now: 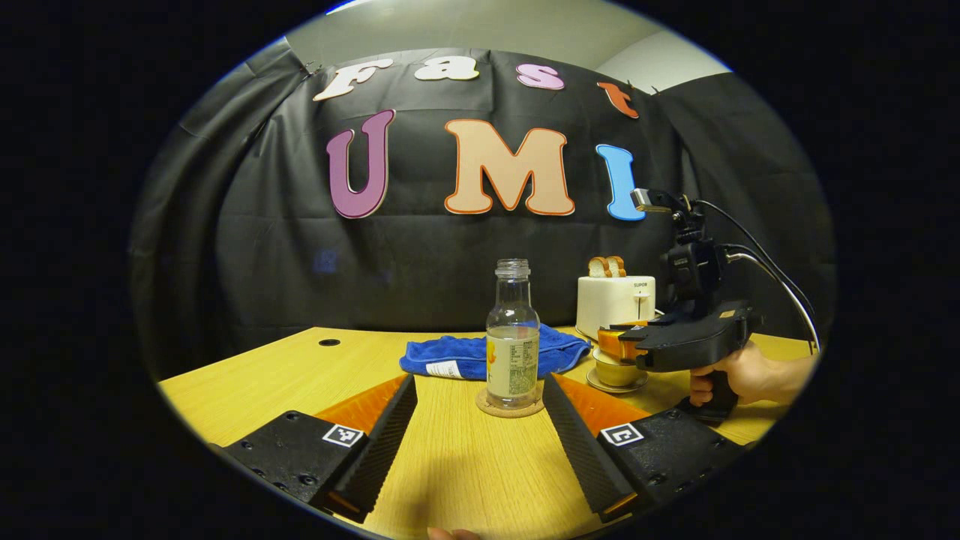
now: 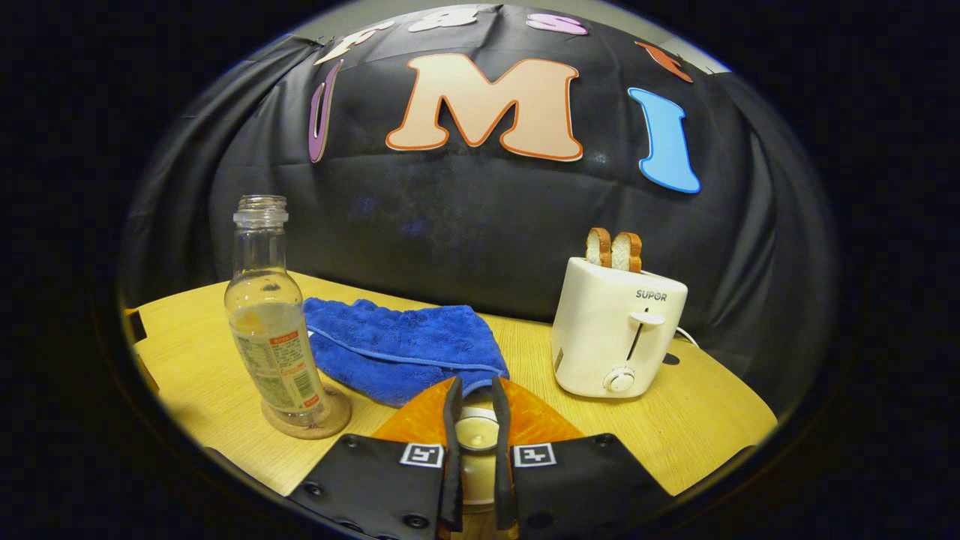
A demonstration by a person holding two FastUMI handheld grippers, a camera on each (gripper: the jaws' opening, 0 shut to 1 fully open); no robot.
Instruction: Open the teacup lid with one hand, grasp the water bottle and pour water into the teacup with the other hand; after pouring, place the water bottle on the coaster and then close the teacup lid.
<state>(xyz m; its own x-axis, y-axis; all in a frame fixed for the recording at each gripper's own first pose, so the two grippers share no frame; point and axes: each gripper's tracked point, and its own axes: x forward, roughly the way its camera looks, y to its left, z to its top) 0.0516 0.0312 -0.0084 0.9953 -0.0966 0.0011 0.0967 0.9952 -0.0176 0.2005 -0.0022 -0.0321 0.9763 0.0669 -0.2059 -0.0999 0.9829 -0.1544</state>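
Observation:
An uncapped clear bottle (image 1: 513,337) with a little water stands upright on a round cork coaster (image 1: 510,409) mid-table. My left gripper (image 1: 478,377) is open, just short of the bottle with a finger on either side and touching nothing. In the right gripper view the bottle (image 2: 274,337) and coaster (image 2: 330,424) are at the left. A hand holds my right gripper (image 1: 611,337) low over the pale teacup (image 1: 611,371) on its saucer (image 1: 616,388). The right gripper (image 2: 476,386) is shut on the knob of the teacup lid (image 2: 477,435). Whether the lid rests on the cup is hidden.
A blue cloth (image 1: 465,356) lies behind the bottle. A white toaster (image 1: 615,300) holding two bread slices stands at the back right, close behind the teacup. A cable hole (image 1: 328,342) is in the table at the far left.

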